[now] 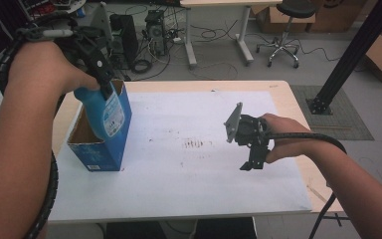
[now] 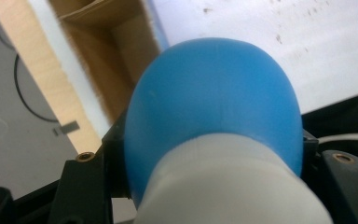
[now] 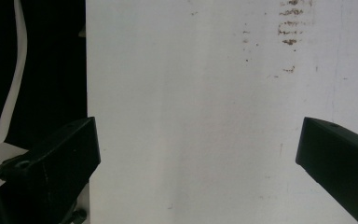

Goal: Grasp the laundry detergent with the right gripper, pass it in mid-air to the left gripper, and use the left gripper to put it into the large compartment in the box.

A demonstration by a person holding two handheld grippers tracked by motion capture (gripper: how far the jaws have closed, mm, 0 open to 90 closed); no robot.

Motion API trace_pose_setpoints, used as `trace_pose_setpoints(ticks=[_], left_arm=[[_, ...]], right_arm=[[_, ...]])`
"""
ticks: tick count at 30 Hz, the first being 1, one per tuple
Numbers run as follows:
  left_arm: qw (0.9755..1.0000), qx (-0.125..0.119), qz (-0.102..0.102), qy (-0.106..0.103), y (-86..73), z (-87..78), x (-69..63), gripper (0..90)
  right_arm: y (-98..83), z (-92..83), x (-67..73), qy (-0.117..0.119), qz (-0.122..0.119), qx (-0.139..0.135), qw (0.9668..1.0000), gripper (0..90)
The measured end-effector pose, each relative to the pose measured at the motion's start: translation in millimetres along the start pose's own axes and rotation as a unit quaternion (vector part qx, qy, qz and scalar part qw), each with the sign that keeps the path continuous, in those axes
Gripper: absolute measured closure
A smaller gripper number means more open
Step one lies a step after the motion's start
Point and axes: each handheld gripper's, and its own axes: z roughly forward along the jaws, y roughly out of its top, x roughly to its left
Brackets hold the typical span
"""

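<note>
White sheeting covers the table (image 1: 189, 184), with office clutter, cables and a stool on the floor beyond its far edge. Near the left edge stands an open blue cardboard box (image 1: 99, 149), its top flaps up. The left tongs (image 1: 102, 82) are clenched on a blue bottle (image 1: 104, 112) just below its white cap (image 2: 228, 186), and the bottle hangs upright with its lower part inside the box mouth and its shoulder above the rim. From the left gripper view, the bottle's rounded blue shoulder (image 2: 214, 98) sits between the jaws, with the brown inside of the box beneath. The right tongs (image 1: 252, 162) hover released over the bare sheet toward the right edge, well apart from the box, nothing between the jaws.

The step in hand looks like lifting the bottle out of the box. Next it needs to clear the rim straight up, without catching a flap or tipping the box, before moving over the open table.
</note>
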Motion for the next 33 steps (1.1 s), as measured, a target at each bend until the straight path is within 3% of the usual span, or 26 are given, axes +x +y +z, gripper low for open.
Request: trace_pose_setpoints(ticks=[6, 14, 19, 24, 33], left_arm=[[0.9987, -0.005, -0.050, 0.006, 4.1, -8.1, 17.0, 38.6], [0.9962, -0.013, -0.086, -0.004, 5.8, -9.3, 43.7, 38.6], [0.9940, -0.010, -0.109, -0.008, 6.7, 3.7, 63.7, 38.6], [0.9938, -0.008, -0.110, -0.006, 8.1, 16.4, 69.8, 38.5], [0.9945, 0.004, -0.104, -0.011, 14.0, 53.4, 76.6, 38.5]], right_arm=[[-0.5, 3.8, -3.1, 0.005, -0.002, 0.002, 1.0000, 0.0], [0.2, 4.9, -6.8, 0.012, -0.004, 0.007, 0.9999, 0.0], [-1.1, 5.0, -9.4, 0.010, 0.000, 0.010, 0.9999, 0.0], [-0.8, 7.6, -10.2, 0.013, 0.000, 0.013, 0.9998, 0.0], [3.8, 10.0, -9.3, 0.015, -0.002, 0.018, 0.9997, 0.0]])
